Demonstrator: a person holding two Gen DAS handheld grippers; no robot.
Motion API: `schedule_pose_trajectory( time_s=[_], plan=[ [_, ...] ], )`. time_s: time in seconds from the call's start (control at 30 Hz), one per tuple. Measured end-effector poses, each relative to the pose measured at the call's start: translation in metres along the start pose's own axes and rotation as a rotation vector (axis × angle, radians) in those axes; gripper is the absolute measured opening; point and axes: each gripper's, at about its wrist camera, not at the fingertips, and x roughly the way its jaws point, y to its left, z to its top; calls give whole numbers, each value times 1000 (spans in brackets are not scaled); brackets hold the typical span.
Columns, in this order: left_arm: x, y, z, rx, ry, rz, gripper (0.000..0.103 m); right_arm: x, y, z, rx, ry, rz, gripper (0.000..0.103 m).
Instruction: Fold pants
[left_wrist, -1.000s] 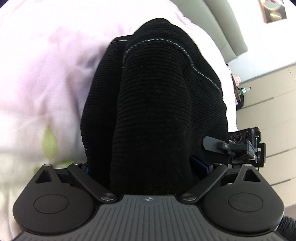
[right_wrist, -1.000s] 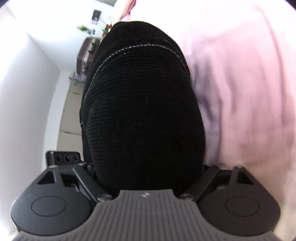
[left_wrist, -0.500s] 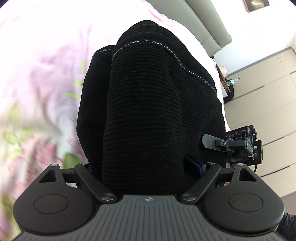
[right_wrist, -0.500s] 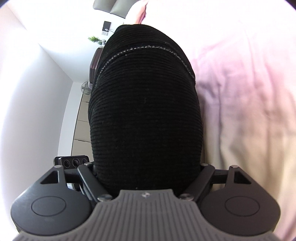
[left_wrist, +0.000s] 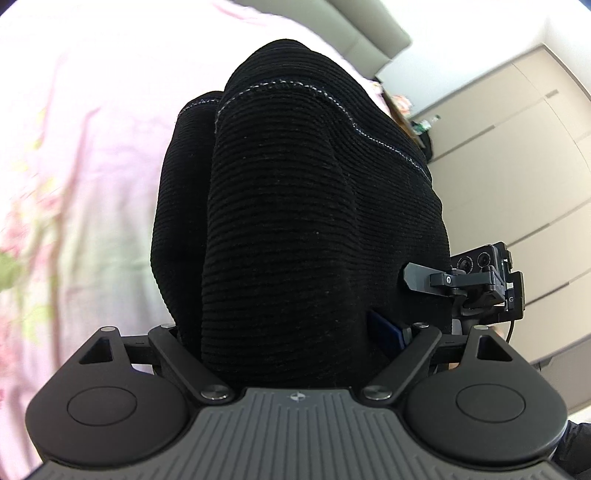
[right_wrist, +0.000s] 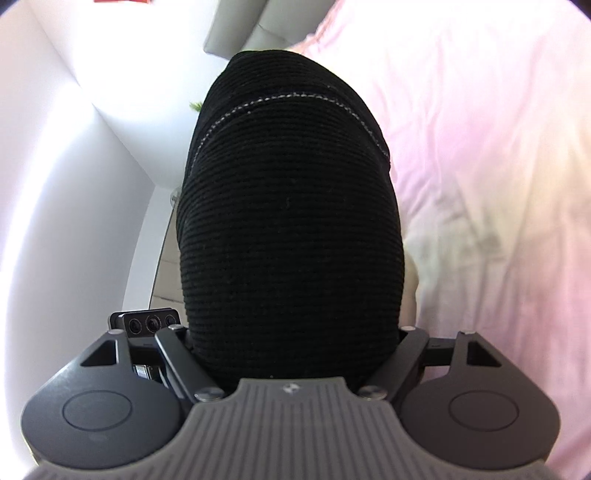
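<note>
One pair of black ribbed pants (left_wrist: 295, 221) drapes over both grippers above the pink bedsheet (left_wrist: 74, 147); fabric hides the left gripper (left_wrist: 291, 332) and right gripper (right_wrist: 291, 332), so I cannot tell their grip.

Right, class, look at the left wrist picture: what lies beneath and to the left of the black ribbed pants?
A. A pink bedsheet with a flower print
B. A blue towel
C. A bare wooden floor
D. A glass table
A: the black ribbed pants hang in front of a pink bedsheet printed with pink and green flowers, filling the left side of the view.
</note>
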Motion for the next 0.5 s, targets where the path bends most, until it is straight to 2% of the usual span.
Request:
schedule_pose_trajectory(
  time_s=[0.27, 0.5],
  plan=[
    [23, -82, 29, 125, -15, -64, 100, -105, 38, -3, -87, -114, -12, 75],
    [78, -138, 62, 199, 7, -136, 100, -196, 48, 9, -134, -217, -54, 75]
  ],
)
